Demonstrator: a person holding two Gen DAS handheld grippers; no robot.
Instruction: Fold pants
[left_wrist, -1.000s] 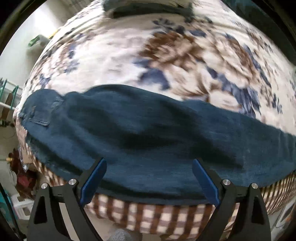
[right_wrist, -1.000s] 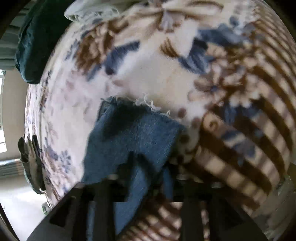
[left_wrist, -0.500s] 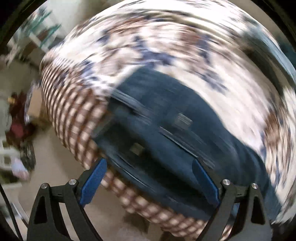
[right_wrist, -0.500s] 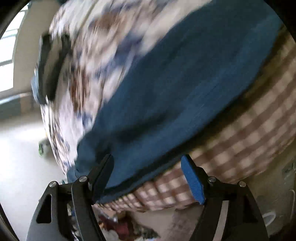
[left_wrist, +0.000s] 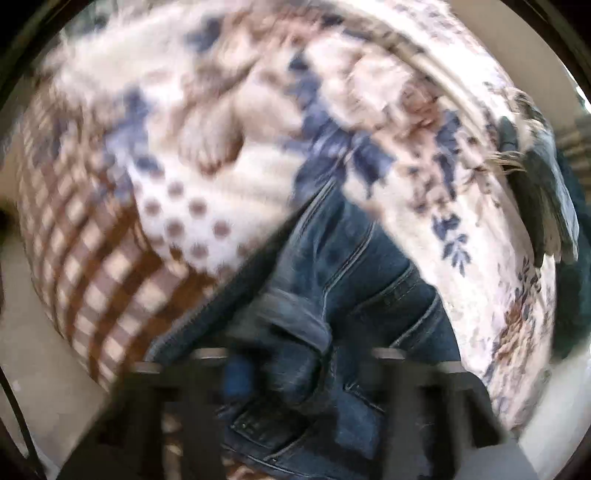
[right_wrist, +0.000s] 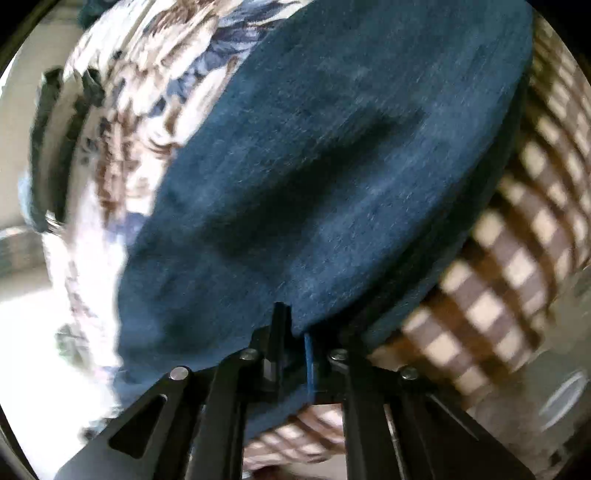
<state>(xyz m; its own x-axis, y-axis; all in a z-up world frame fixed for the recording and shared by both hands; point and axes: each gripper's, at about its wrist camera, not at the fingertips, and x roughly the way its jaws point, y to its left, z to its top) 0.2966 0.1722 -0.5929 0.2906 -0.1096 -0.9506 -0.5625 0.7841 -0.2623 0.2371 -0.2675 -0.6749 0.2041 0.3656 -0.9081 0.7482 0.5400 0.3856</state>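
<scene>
Flowered blanket (left_wrist: 258, 155) with a brown checked border covers the bed seen from the left wrist, everything smeared by blur. Dark blue jeans (left_wrist: 343, 280) lie on it, waistband end and seams nearest the camera, bunched into a fold. Left claw (left_wrist: 295, 373) is closing, its blurred jaws nearly together with that denim fold between them.

From the right wrist, a broad plain stretch of the jeans (right_wrist: 314, 166) spreads over the same blanket (right_wrist: 122, 155) near the checked edge. Right claw (right_wrist: 295, 343) is clamped tight on the jeans' near edge.
</scene>
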